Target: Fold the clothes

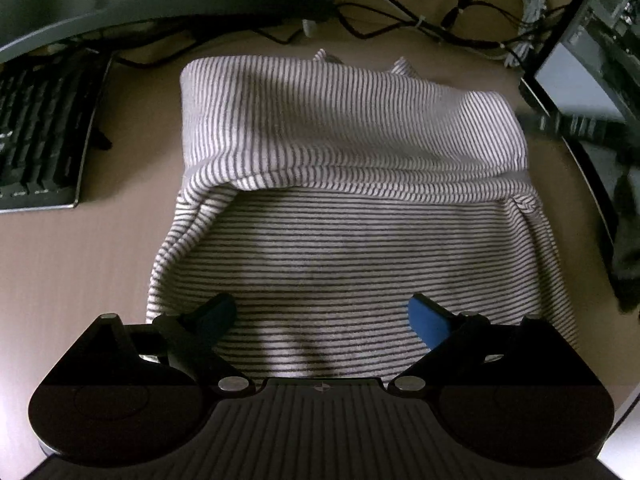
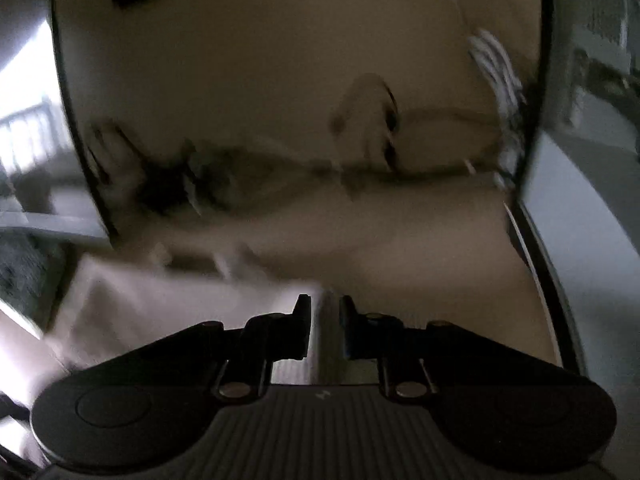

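Striped shirt [image 1: 344, 184] lay half-folded on desk [image 1: 80, 264]; left gripper [image 1: 322, 316] hovered spread and empty over near hem, right gripper [image 2: 325, 328] nearly closed on blurred cloth edge; best carry across evenly, low.

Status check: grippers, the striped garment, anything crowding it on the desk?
Left gripper open over grey-and-white striped knit garment, half folded. Right gripper nearly shut on pale cloth edge, view blurred. Black keyboard, black cables nearby.

A: Left wrist view is dim but sharp; the fisheye bends the edges, and shadow covers the striped garment [image 1: 340, 240].

B: Right wrist view is motion-blurred throughout, with bright glare at left.
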